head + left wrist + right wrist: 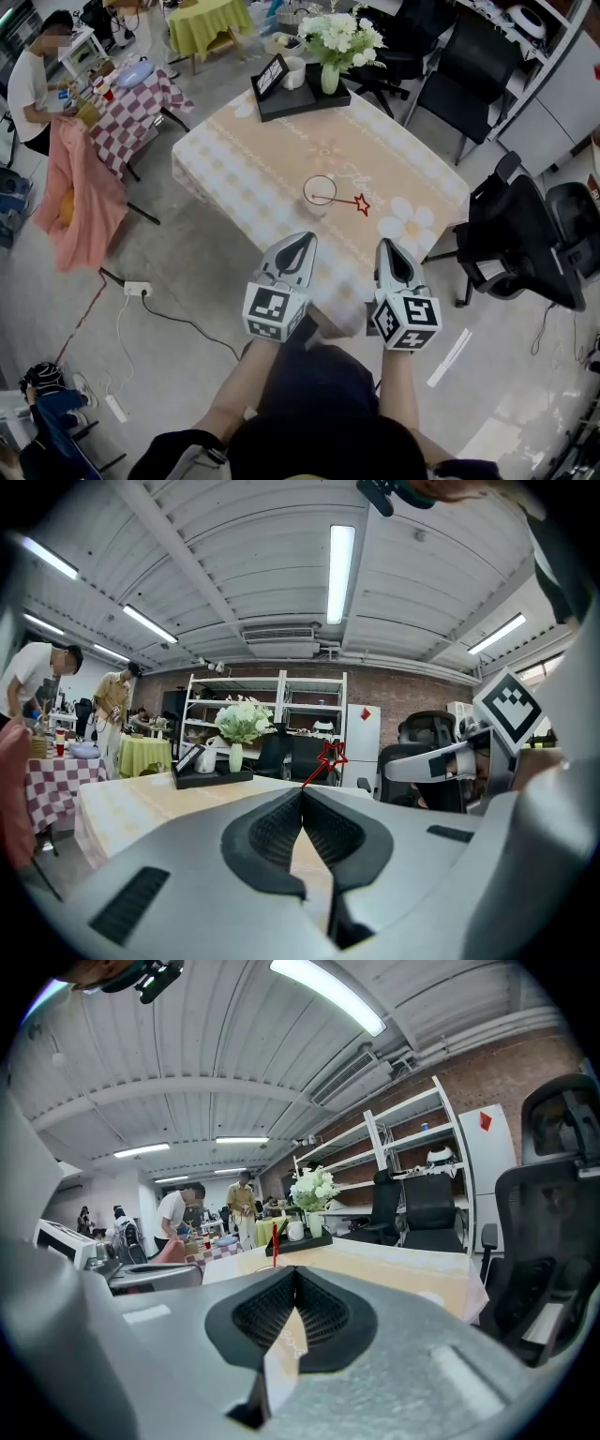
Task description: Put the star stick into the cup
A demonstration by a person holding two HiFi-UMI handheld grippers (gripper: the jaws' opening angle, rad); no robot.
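The star stick (pixel 349 201) leans in the clear cup (pixel 319 190) near the middle of the table (pixel 234 150). Its lower end is inside the rim and its red star juts out toward your right. It seems to reach the cup's bottom, though the glass is too small to be sure. Your left gripper (pixel 302 240) and right gripper (pixel 392 247) hover at the near table edge, well apart from the cup, jaws pressed together on nothing. By my judgement, the placing is done.

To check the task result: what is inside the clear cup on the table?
The red star stick leans inside the cup, its star end out over the rim. Its lower tip cannot be made out.
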